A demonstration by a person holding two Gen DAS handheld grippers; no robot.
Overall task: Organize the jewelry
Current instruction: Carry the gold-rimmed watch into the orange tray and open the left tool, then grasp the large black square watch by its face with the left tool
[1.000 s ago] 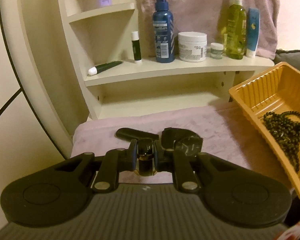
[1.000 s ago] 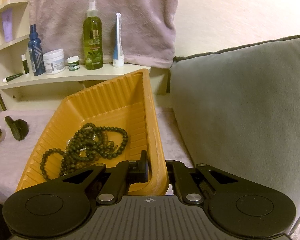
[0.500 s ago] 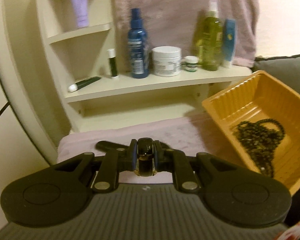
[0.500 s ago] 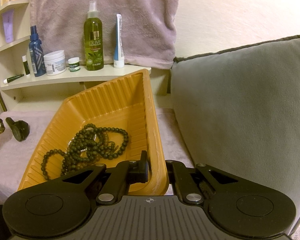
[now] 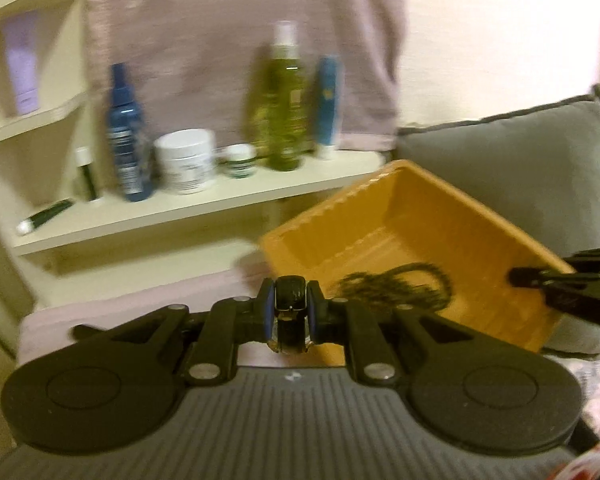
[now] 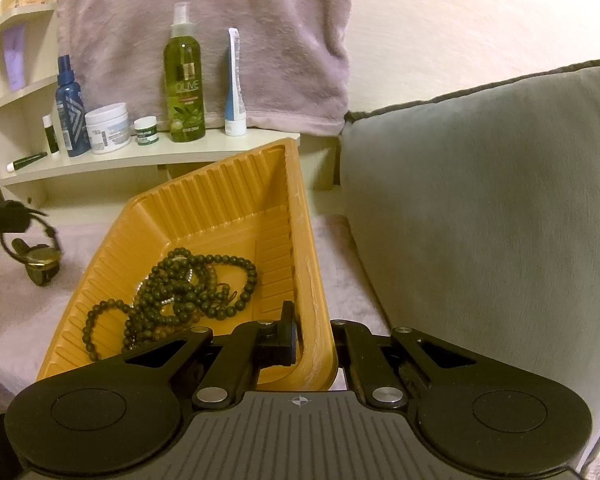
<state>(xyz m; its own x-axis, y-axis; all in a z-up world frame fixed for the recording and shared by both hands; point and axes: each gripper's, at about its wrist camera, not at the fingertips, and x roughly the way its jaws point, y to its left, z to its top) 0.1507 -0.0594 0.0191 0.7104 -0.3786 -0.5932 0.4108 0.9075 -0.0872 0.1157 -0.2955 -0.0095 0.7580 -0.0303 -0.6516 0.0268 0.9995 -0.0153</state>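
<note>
A black watch with a gold case hangs by its strap [image 5: 291, 300] from my left gripper [image 5: 291, 314], which is shut on it above the pink towel, close to the orange tray's left corner. In the right wrist view the watch [image 6: 34, 254] dangles at the far left. My right gripper [image 6: 312, 332] is shut on the orange tray's [image 6: 300, 216] near right rim and holds it tilted. Dark bead bracelets [image 6: 180, 284] lie heaped inside the tray. The left wrist view, blurred, shows the beads [image 5: 392, 288] and my right gripper [image 5: 540, 276] on the tray's rim [image 5: 440, 188].
A cream shelf [image 6: 140, 160] behind carries bottles, jars and tubes. A pink blanket [image 6: 220, 40] hangs on the wall. A grey cushion [image 6: 480, 200] stands right of the tray. Another dark item [image 6: 40, 278] lies on the pink towel [image 6: 4, 300] under the hanging watch.
My left gripper has lifted the watch off the towel and carried it right toward the tray. The right gripper and the tray have not moved.
</note>
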